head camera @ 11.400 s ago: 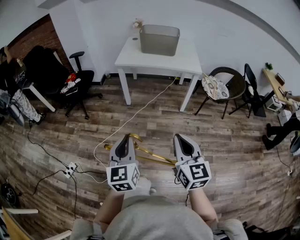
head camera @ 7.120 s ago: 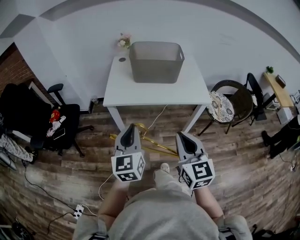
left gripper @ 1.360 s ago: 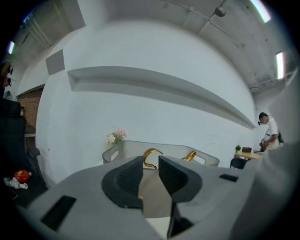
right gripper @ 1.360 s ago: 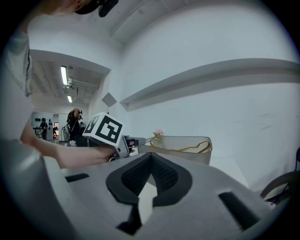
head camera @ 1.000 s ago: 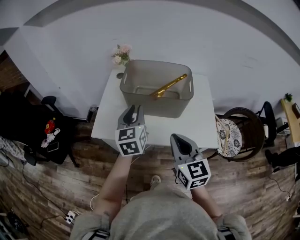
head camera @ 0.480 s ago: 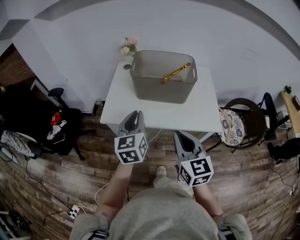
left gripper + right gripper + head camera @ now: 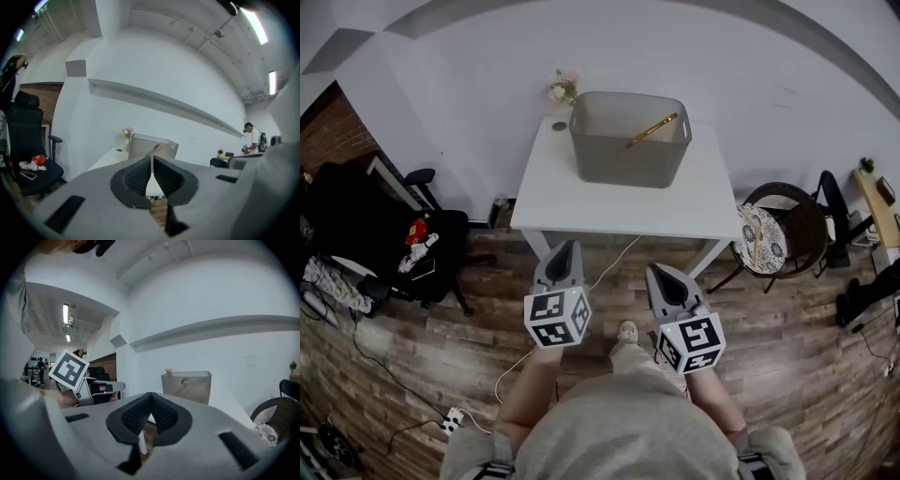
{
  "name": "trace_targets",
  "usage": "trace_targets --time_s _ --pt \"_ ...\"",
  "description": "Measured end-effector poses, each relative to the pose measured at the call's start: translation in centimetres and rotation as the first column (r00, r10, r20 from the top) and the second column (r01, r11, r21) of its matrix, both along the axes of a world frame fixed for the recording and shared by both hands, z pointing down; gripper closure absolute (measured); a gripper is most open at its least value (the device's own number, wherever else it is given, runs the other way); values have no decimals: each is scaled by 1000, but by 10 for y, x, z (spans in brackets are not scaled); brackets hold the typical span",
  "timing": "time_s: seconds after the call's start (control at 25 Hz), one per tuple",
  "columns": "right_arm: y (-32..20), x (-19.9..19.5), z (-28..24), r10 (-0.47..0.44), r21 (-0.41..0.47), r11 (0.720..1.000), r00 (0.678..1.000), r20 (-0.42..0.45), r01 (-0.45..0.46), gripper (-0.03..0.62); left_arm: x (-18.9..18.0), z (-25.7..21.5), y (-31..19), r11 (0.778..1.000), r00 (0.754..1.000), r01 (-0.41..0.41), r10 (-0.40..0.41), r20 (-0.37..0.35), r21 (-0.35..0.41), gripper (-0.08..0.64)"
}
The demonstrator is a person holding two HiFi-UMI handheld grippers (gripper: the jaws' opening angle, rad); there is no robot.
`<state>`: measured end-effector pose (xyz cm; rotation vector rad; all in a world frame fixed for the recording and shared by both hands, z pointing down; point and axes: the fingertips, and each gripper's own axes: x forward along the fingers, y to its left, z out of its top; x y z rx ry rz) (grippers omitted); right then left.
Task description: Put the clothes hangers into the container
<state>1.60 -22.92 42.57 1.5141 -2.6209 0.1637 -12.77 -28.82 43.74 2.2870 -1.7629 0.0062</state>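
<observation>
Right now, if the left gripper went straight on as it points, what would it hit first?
Probably the front edge of the white table, then the grey container on it; depth is unclear.

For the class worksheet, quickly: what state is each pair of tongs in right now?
Left tongs: closed, holding nothing.
Right tongs: closed, holding nothing.

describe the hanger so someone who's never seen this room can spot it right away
Find the white table against the white wall, then the grey container standing at its far side. The clothes hanger lies slanted inside it, its upper end near the right rim. It is the only thin gold thing there, unlike the pink flowers by the container's left corner.
</observation>
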Motion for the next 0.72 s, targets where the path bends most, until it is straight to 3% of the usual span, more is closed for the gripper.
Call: trace_targets --time_s 0.72 --pt "84 -19 12 6 -3 1000 1000 -5 -6 594 -8 19 118 997 998 -66 65 -16 -46 546"
